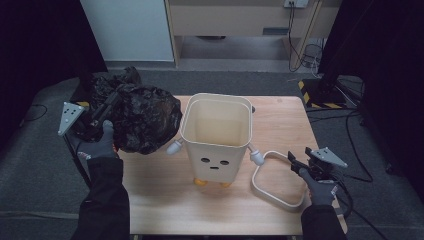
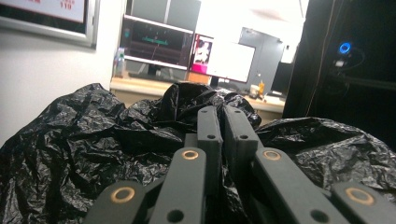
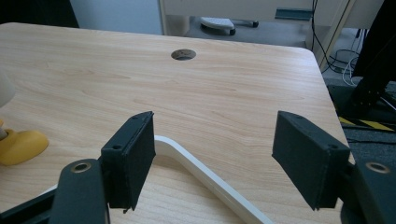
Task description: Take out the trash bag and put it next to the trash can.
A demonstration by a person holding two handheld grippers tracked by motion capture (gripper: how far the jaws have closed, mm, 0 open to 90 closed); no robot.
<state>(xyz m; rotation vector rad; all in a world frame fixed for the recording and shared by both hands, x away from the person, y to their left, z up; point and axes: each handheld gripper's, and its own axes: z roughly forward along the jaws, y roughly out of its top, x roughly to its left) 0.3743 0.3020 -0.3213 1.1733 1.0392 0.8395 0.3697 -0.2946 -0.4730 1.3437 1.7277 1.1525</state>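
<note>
A: Where does the black bin bag [image 1: 137, 117] sit right now?

B: Upper left of the high view, bunched in the air over the table's [image 1: 165, 200] left edge, just beside the cream bin [image 1: 216, 137] with the little face; the left hand-held gripper [image 1: 102, 112] has its jaws pinched tight on a fold of the plastic; in the left gripper view the two black jaws meet with the crinkled film [image 2: 70, 154] around them.

A: And the other one?

B: The right hand-held gripper [image 1: 297, 164] rests at the lower right of the high view with its jaws spread wide and nothing between the pads; the white loop handle [image 3: 205, 179] lies on the table just below them in the right gripper view, not gripped.

A: So how should the bag go in well?

B: I'd judge the bag needs its mouth found and opened before it goes over the rim; one pinch on a crumpled wad won't do it; the free gripper should probably take a second edge so the two can stretch the opening square over the bin.

A: Room to work?

B: Bare wood lies in front of the bin and at upper right; the left side is tight, as the bag overhangs the table edge; the bin looks light, so a drag could tip it.
</note>
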